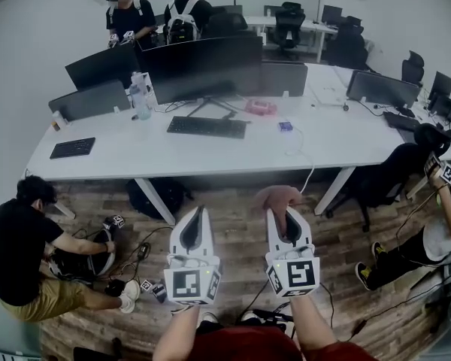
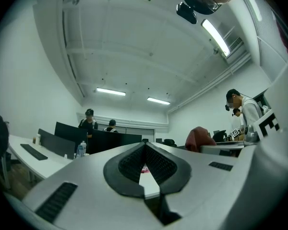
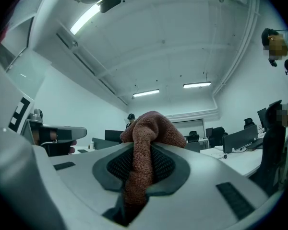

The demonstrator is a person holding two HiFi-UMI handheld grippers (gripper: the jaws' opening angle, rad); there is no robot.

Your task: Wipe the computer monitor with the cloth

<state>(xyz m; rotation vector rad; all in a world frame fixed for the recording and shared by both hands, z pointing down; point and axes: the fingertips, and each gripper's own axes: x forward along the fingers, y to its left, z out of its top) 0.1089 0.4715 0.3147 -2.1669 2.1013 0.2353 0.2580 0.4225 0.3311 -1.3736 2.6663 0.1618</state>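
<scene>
Your right gripper point(image 1: 283, 215) is clamped on a reddish-brown cloth point(image 1: 279, 197). The cloth bunches above the jaw tips and runs down between the ribbed pads point(image 3: 165, 164). Your left gripper point(image 1: 198, 212) is just beside it, with its jaws closed tip to tip on nothing. Each gripper's cube carries black-and-white square marker patterns facing you. Both grippers are over a wood-plank floor point(image 1: 233, 224), short of a long white desk point(image 1: 331, 138). The wide dark computer monitor point(image 1: 203, 65) stands upright on that desk, well apart from the cloth, with a black keyboard point(image 1: 207, 126) in front of it. A clear bottle point(image 1: 140, 96) stands to its left, its label too small to read.
</scene>
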